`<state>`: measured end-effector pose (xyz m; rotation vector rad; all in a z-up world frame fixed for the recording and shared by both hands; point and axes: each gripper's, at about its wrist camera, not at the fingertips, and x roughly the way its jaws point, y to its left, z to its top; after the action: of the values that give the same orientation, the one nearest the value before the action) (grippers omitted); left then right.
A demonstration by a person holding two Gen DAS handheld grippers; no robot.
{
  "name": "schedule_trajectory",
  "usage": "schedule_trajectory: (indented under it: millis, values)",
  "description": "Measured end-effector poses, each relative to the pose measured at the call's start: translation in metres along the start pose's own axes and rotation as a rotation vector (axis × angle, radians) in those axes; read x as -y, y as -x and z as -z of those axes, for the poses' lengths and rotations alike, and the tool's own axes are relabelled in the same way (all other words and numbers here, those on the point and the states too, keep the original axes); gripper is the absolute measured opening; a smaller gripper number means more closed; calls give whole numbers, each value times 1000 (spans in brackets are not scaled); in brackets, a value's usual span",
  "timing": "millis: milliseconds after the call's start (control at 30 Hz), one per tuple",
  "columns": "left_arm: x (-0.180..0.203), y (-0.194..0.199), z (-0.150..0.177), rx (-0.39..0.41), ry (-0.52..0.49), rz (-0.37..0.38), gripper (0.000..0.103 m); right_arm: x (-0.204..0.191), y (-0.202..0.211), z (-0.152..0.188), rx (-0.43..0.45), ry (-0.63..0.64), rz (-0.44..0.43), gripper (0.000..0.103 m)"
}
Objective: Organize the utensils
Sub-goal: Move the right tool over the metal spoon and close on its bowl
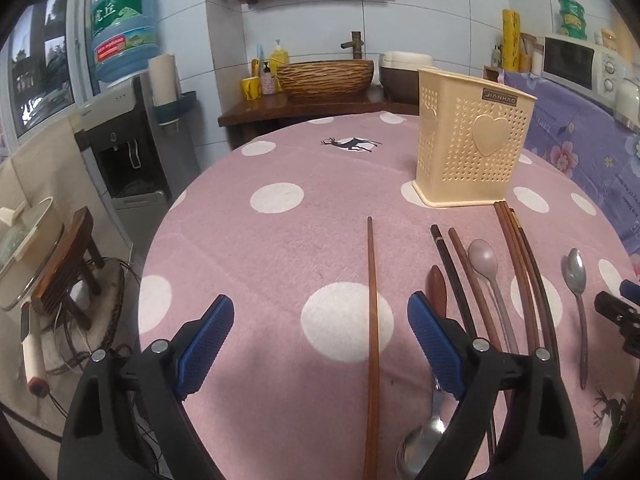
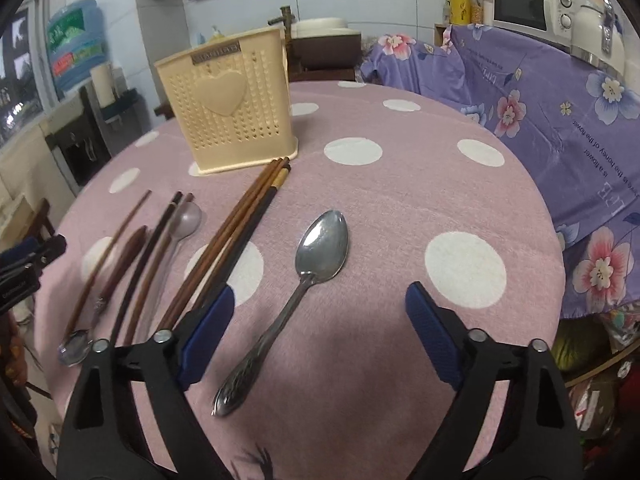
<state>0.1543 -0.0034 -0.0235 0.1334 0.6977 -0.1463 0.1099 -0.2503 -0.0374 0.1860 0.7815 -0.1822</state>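
Observation:
A cream perforated utensil holder (image 1: 472,148) (image 2: 230,112) stands upright on the pink polka-dot table (image 1: 280,248). In front of it lie several brown chopsticks (image 1: 524,276) (image 2: 228,240), a pink plastic spoon (image 1: 486,260), a wooden spoon (image 1: 437,286), a small steel spoon (image 1: 424,444) and a large steel spoon (image 2: 316,264) (image 1: 576,280). My left gripper (image 1: 322,320) is open above a single chopstick (image 1: 373,320) that lies between its fingers. My right gripper (image 2: 320,308) is open above the large steel spoon's handle. Both are empty.
A purple floral cloth (image 2: 560,100) covers the counter at the right, with a microwave (image 2: 532,0) on it. A water dispenser (image 1: 120,120), a wooden sink stand with a basket basin (image 1: 326,76) and a stool (image 1: 68,276) stand off the table's left and far side.

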Motion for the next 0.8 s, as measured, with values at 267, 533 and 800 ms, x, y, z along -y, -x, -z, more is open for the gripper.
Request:
schedule_trajectory:
  millis: [267,533,800]
  values:
    - [0,-21,-20,-38,-27,6,83,-4,-42,-20,-146,-105,38,64]
    - [-6,-32,-24,-47,-5,38,83,-19,-58,-33,-152,-79,125,58]
    - [-10,-38,-29,-63,2,46,83,-33,-71,-48,-162,0,120,38]
